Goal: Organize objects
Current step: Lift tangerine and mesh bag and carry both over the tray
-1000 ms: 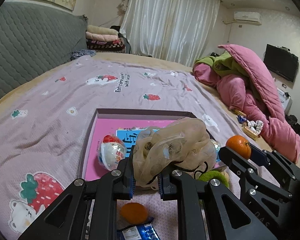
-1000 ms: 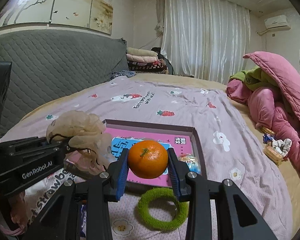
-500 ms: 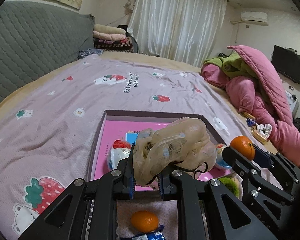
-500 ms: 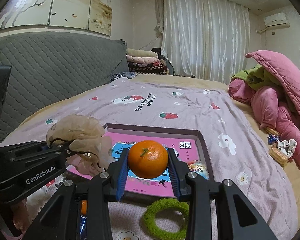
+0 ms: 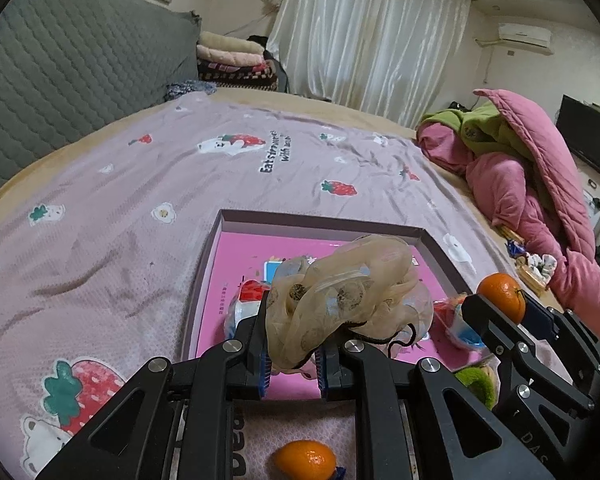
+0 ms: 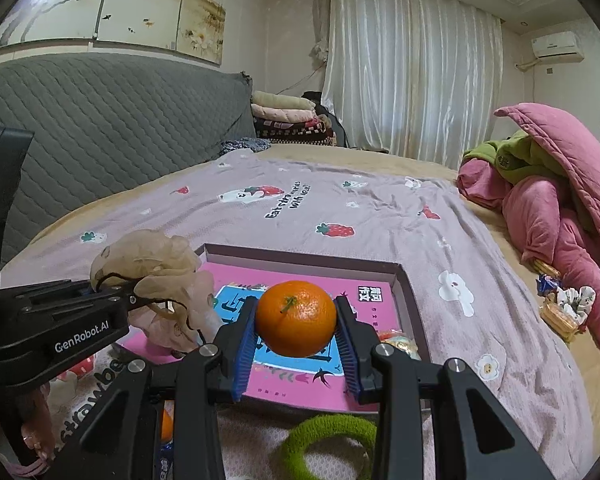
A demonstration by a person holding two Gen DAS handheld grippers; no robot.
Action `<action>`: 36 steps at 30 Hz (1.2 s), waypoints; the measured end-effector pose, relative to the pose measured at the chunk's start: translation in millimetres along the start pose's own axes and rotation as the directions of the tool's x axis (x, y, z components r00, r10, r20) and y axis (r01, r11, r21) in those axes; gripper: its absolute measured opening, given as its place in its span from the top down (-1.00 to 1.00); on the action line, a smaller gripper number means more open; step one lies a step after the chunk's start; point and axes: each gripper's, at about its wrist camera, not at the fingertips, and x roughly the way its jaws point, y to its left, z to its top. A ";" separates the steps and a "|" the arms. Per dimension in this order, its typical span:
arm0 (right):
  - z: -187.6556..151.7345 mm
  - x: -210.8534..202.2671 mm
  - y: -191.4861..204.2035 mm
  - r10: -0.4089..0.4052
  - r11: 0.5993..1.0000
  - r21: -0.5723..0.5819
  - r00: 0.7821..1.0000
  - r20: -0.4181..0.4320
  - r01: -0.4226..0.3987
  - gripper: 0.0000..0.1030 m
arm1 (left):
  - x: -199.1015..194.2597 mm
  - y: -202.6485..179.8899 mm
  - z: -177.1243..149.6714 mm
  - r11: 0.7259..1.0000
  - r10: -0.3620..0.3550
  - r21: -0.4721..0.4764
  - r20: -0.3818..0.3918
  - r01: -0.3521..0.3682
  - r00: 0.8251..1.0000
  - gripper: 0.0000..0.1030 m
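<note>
Left wrist view
- Left gripper [image 5: 292, 354]: you have it clenched on the scrunchie [image 5: 346, 304], a beige gauzy bundle bulging above the blue pads; it hangs over the near edge of the tray [image 5: 320, 224].
- Tray contents: a pink book [image 5: 244, 256] lines the floor; a toy egg [image 5: 246, 300] lies at 9 o'clock of the scrunchie and a small packet [image 5: 460, 326] at 3 o'clock. Both count as put away.
- Left out: a small orange [image 5: 306, 458] on the sheet at 6 o'clock, outside the tray, and a green ring [image 5: 476, 386] at 4 o'clock, also outside.

Right wrist view
- Right gripper [image 6: 296, 340]: you are grasping a mandarin [image 6: 296, 318] between the blue pads, stem toward the camera, held above the tray's near half.
- Green ring [image 6: 326, 446]: on the sheet at 6 o'clock, just short of the tray edge.
- Bedside: small wrapped items [image 6: 562, 306] lie at 3 o'clock, well apart from the tray; what they are, I cannot tell.

Progress
- Judgement: about midway. Two items are in, two are in your grip over the tray awaiting release, and at least two remain on the sheet.
</note>
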 end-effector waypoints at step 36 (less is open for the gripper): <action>-24.4 64.6 8.8 -0.007 0.997 -0.081 0.980 -0.197 -0.009 0.28 | 50.5 -12.2 0.7 0.998 0.031 0.050 -0.055 -0.028 0.998 0.67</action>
